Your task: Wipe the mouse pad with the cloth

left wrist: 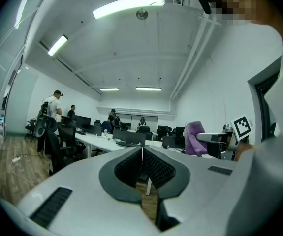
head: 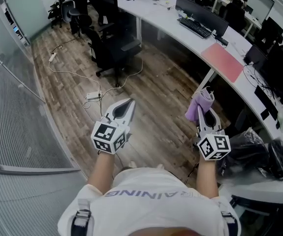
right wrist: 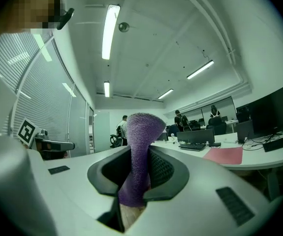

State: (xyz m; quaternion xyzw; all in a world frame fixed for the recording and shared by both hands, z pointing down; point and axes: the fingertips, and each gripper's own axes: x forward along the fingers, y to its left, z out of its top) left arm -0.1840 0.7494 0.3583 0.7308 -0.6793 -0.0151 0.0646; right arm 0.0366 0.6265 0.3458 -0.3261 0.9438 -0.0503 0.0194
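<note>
A pink mouse pad (head: 223, 61) lies on the long white desk (head: 180, 33), next to a keyboard (head: 194, 27); it shows too in the right gripper view, mouse pad (right wrist: 226, 155). My right gripper (head: 206, 113) is shut on a purple cloth (head: 200, 104), held in the air short of the desk; the cloth (right wrist: 139, 151) stands up between the jaws. My left gripper (head: 127, 106) hangs over the wooden floor with its jaws shut and nothing in them (left wrist: 141, 154). Both grippers are raised and level.
Black office chairs (head: 112, 48) stand along the desk. A white power strip (head: 93, 95) and cables lie on the floor. Monitors (head: 200, 14) line the desk, black bags (head: 257, 156) sit at the right, a glass wall (head: 8, 92) runs along the left. People stand far off (left wrist: 52, 107).
</note>
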